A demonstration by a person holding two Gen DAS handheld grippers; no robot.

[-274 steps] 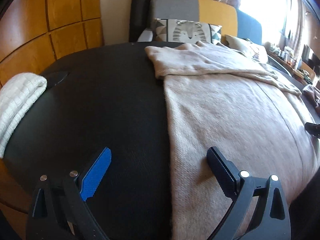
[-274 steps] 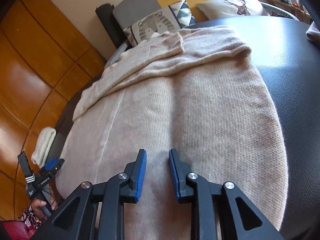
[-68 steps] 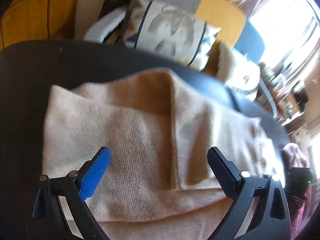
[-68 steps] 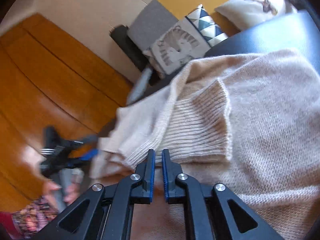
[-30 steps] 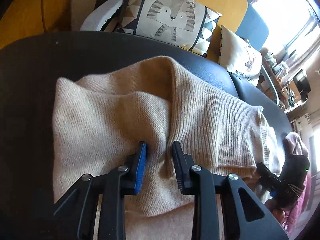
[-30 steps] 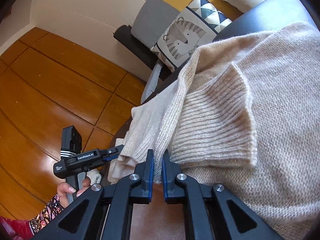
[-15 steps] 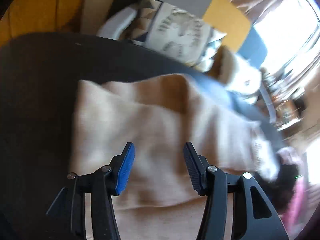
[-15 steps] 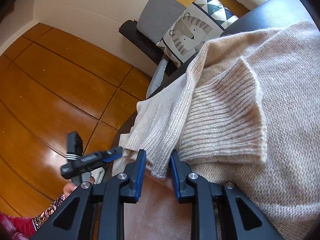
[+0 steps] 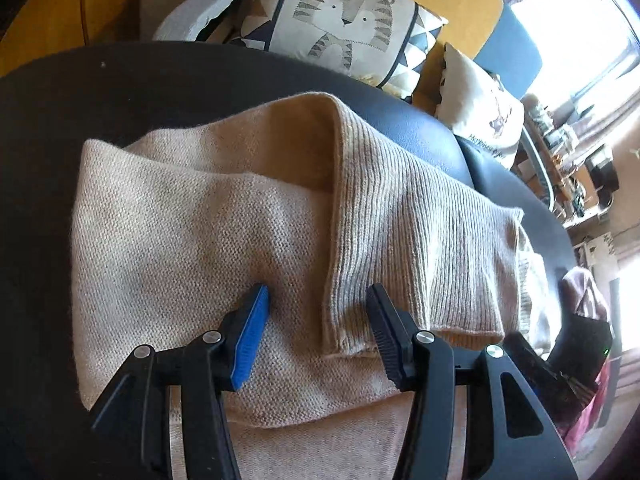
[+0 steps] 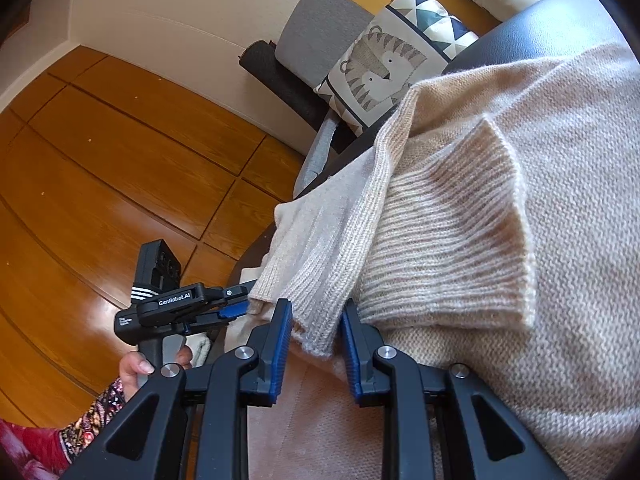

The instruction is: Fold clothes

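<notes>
A beige knit sweater (image 9: 192, 240) lies folded on the black table (image 9: 36, 208), its ribbed cuffs (image 9: 420, 248) on top. My left gripper (image 9: 316, 320) is open just above the sweater, its jaws either side of a ribbed cuff's corner. In the right wrist view the sweater (image 10: 560, 184) fills the right side. My right gripper (image 10: 316, 332) is open, with the end of a ribbed sleeve cuff (image 10: 320, 312) between its jaws, not pinched. The left gripper (image 10: 224, 304) also shows there at the sweater's far edge.
A sofa with a tiger cushion (image 9: 344, 24) and a white cushion (image 9: 480, 108) stands behind the table. Wooden wall panels (image 10: 120, 160) are at the left. A pinkish garment (image 9: 580, 292) lies at the table's right edge.
Both grippers have opened and let go of the sweater folds they pinched a second ago. The sleeve cuffs now rest on the sweater body.
</notes>
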